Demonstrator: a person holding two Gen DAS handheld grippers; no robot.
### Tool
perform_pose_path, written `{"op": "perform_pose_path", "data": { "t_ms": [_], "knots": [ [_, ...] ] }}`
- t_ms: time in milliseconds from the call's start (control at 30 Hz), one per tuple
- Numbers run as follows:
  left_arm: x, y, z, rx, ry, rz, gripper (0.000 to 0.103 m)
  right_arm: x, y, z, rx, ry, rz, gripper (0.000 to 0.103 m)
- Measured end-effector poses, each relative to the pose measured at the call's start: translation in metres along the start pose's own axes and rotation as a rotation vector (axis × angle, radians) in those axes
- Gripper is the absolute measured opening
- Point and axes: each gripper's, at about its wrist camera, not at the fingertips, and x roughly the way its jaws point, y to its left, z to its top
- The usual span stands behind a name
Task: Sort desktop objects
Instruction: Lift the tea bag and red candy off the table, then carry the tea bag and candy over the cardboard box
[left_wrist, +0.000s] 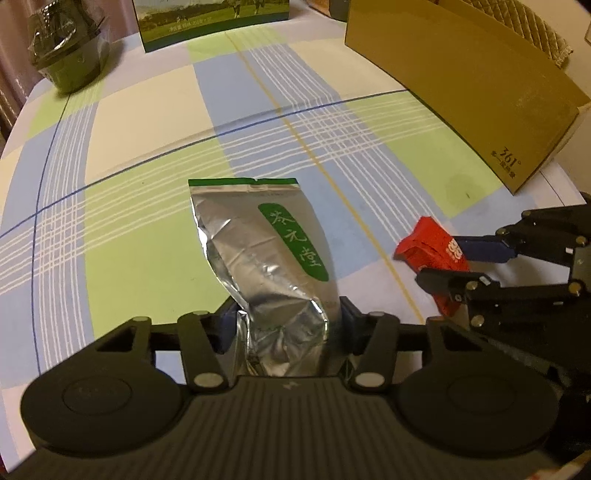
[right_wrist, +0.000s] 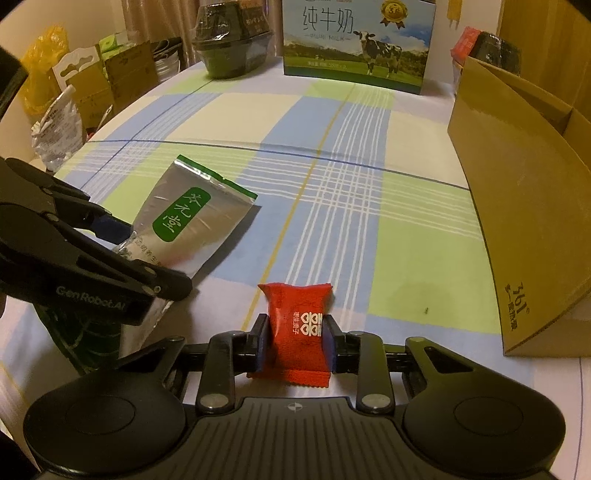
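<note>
A silver foil pouch (left_wrist: 258, 240) with a green label lies on the checked tablecloth (left_wrist: 147, 122). My left gripper (left_wrist: 288, 325) is shut on its near end, and the foil is crumpled between the blue pads. The right wrist view shows the same pouch (right_wrist: 192, 221) with the left gripper (right_wrist: 144, 258) clamped on its lower end. A small red sweet packet (right_wrist: 297, 314) with white print sits pinched between the pads of my right gripper (right_wrist: 295, 343). In the left wrist view that red packet (left_wrist: 424, 243) is at the right, held in the right gripper (left_wrist: 443, 260).
An open cardboard box (right_wrist: 517, 203) stands along the table's right side. At the back stand a milk carton case (right_wrist: 354, 40) and a dark plastic-wrapped bowl (right_wrist: 232, 44). Bags and small boxes (right_wrist: 55, 129) crowd beyond the table's left edge.
</note>
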Motion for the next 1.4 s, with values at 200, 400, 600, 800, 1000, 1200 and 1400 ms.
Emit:
{"op": "perform_pose_path", "data": {
  "t_ms": [200, 400, 600, 800, 1000, 1200, 1400],
  "knots": [
    [-0.010, 0.000, 0.001, -0.009, -0.005, -0.005, 0.049, -0.004, -0.003, -0.001, 0.033, -0.001, 0.012, 0.026],
    [-0.027, 0.000, 0.000, -0.034, -0.017, 0.004, 0.048, -0.014, -0.006, -0.004, 0.059, -0.011, 0.021, 0.025],
    [-0.047, -0.006, -0.002, -0.040, -0.034, 0.015, 0.048, -0.036, -0.012, -0.002, 0.096, -0.048, 0.013, 0.025],
    [-0.072, -0.018, 0.001, -0.048, -0.066, 0.029, 0.048, -0.062, -0.016, 0.003, 0.108, -0.089, 0.000, 0.025],
    [-0.090, -0.031, 0.000, -0.070, -0.094, 0.044, 0.048, -0.088, -0.022, 0.005, 0.121, -0.129, -0.010, 0.025],
    [-0.104, -0.041, -0.004, -0.089, -0.115, 0.041, 0.048, -0.104, -0.029, 0.003, 0.133, -0.147, -0.020, 0.025],
    [-0.115, -0.050, -0.008, -0.094, -0.132, 0.038, 0.048, -0.117, -0.031, 0.000, 0.133, -0.162, -0.025, 0.025]
  ]
}}
